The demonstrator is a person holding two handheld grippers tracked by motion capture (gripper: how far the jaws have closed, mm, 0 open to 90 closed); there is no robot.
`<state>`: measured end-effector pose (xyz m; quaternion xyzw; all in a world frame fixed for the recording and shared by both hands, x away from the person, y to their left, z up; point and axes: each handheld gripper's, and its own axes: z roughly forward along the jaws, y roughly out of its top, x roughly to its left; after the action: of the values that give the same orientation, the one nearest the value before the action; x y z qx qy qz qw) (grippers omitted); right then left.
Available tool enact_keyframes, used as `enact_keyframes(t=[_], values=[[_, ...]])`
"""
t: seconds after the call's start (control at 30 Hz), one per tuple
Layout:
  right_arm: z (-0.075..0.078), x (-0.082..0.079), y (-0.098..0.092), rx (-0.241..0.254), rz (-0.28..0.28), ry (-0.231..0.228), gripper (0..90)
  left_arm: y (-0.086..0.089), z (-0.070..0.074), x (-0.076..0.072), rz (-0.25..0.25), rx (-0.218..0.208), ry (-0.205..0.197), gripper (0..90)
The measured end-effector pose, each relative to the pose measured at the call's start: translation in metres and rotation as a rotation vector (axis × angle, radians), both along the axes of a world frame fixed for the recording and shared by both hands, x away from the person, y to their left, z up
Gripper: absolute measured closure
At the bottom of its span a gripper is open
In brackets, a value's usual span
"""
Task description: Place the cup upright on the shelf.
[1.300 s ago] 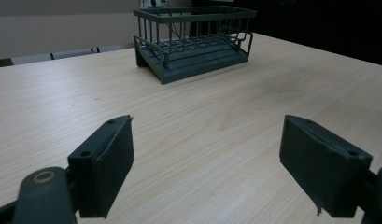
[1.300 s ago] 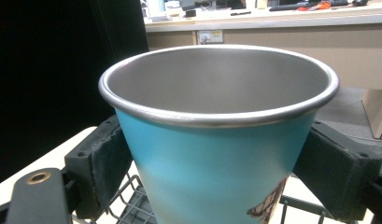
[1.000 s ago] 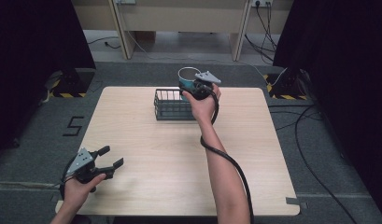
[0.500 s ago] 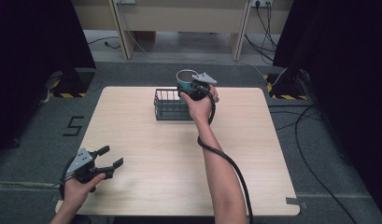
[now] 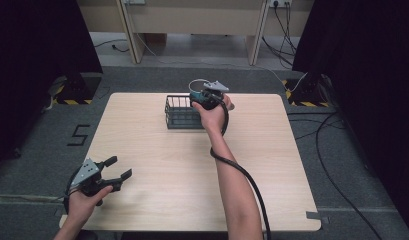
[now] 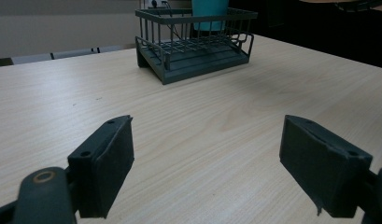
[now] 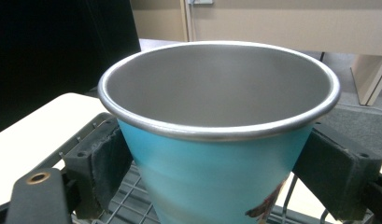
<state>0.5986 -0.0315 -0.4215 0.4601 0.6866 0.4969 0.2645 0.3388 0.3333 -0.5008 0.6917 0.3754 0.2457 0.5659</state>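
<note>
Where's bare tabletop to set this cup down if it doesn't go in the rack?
Free: the table between the wire rack and the left claw, and right of the right claw holding the cup. Crowded only at the rack.

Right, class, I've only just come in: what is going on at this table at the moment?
A person is working at a wooden table with a gripper in each hand. The right gripper is shut on a blue cup with a metal rim, holding it upright over the dark wire rack at the far side of the table. The cup's base is out of sight, so whether it rests in the rack can't be told. The left gripper waits near the table's front left corner, jaws open, holding nothing.
</note>
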Motion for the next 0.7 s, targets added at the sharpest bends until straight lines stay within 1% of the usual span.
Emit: enact_keyframes(t=[0.13, 0.27, 0.53, 0.7], values=[[-0.002, 0.001, 0.001, -0.012, 0.007, 0.022, 16.0, 0.000, 0.000, 0.000, 0.000, -0.001, 0.001, 17.2], [-0.005, 0.001, 0.002, -0.011, 0.006, 0.028, 16.0, 0.000, 0.000, 0.000, 0.000, -0.001, 0.000, 17.2], [-0.011, 0.002, 0.002, -0.026, 0.007, 0.052, 15.9, 0.000, 0.000, 0.000, -0.001, 0.000, 0.000, 17.2], [-0.013, 0.002, 0.002, -0.027, 0.005, 0.052, 15.9, 0.000, 0.000, 0.000, -0.001, -0.001, 0.000, 17.3]])
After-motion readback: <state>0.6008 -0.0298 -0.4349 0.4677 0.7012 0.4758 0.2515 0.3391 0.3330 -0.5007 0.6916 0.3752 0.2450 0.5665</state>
